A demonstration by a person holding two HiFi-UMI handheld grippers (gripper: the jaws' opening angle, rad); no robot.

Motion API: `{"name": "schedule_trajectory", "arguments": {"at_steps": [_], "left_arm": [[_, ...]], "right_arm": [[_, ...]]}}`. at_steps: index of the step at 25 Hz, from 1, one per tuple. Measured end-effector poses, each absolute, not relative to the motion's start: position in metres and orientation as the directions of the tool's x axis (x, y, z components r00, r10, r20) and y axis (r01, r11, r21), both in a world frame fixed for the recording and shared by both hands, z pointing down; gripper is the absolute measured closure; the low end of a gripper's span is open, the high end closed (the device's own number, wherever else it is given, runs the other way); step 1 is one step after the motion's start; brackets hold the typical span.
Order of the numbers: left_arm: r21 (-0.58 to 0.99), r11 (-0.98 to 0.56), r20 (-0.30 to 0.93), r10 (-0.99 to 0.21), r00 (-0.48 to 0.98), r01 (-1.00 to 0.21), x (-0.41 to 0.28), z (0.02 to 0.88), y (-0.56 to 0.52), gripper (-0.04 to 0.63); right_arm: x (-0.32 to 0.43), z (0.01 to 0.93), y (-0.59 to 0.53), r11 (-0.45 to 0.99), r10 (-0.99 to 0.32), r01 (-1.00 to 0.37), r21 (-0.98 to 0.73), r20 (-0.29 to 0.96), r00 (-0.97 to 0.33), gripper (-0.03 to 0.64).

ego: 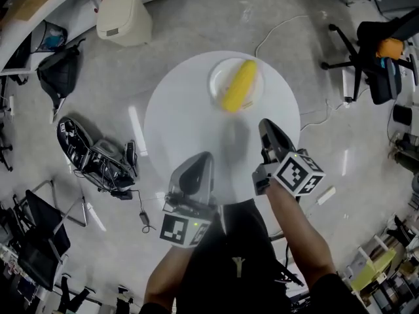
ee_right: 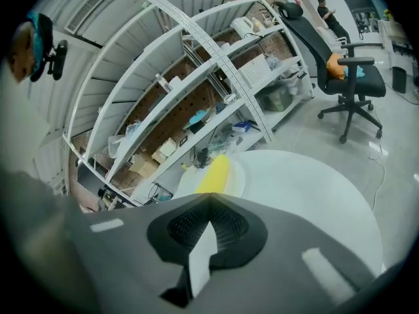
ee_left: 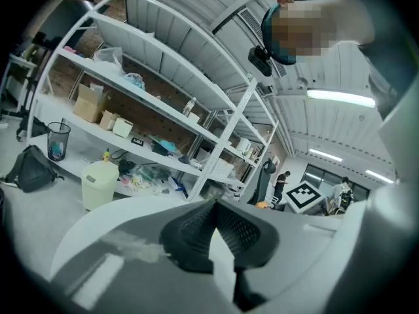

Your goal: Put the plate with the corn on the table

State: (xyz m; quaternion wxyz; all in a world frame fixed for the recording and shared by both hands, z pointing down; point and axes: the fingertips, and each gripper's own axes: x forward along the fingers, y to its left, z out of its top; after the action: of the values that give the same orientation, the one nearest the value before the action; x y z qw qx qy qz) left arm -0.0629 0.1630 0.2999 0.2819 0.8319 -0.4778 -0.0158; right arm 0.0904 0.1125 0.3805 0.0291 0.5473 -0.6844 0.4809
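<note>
- The round white table (ego: 183, 116) filled the middle of the head view, on a grey floor (ego: 196, 25).
- The white plate (ego: 218, 77) sat on the table near its upper edge, just right of centre in the frame.
- The yellow corn (ego: 239, 85) lay across the plate at a slant, its upper end toward the upper right.
- The left gripper (ego: 206, 156) hung over the lower edge of the table, well apart from the plate; its marker cube (ego: 183, 229) showed at the bottom centre.
- In the left gripper view, the left gripper (ee_left: 215, 203) had its jaws brought together at the tips with nothing between them, and the table's edge (ee_left: 91, 224) curved at the lower left.
- The right gripper (ego: 265, 124) hovered over the table's lower right part, below the plate and not touching it.
- In the right gripper view, the right gripper (ee_right: 211, 197) had its jaws closed together and empty; the corn (ee_right: 213, 173) and plate (ee_right: 236, 175) lay just above the tips in the frame.
- A cream bin (ego: 124, 15) stood at the upper left, and a black office chair (ego: 376, 57) at the upper right.
</note>
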Motion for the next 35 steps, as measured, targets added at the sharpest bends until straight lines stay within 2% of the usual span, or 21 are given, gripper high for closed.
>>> {"name": "schedule_trajectory", "arguments": {"at_steps": [23, 30, 35], "left_arm": [[0.450, -0.454, 0.162, -0.805, 0.570, -0.769, -0.060, 0.182, 0.208, 0.594], [0.397, -0.488, 0.113, -0.814, 0.569, -0.777, -0.067, 0.146, 0.222, 0.594], [0.414, -0.482, 0.091, -0.822, 0.562, -0.772, -0.071, 0.115, 0.234, 0.594]], "right_arm": [[0.071, 0.246, 0.180, 0.067, -0.794, -0.814, -0.577, 0.463, -0.393, 0.609], [0.065, 0.204, 0.203, 0.114, -0.821, -0.825, -0.554, 0.414, -0.392, 0.609], [0.060, 0.168, 0.222, 0.161, -0.841, -0.825, -0.542, 0.363, -0.402, 0.609]]}}
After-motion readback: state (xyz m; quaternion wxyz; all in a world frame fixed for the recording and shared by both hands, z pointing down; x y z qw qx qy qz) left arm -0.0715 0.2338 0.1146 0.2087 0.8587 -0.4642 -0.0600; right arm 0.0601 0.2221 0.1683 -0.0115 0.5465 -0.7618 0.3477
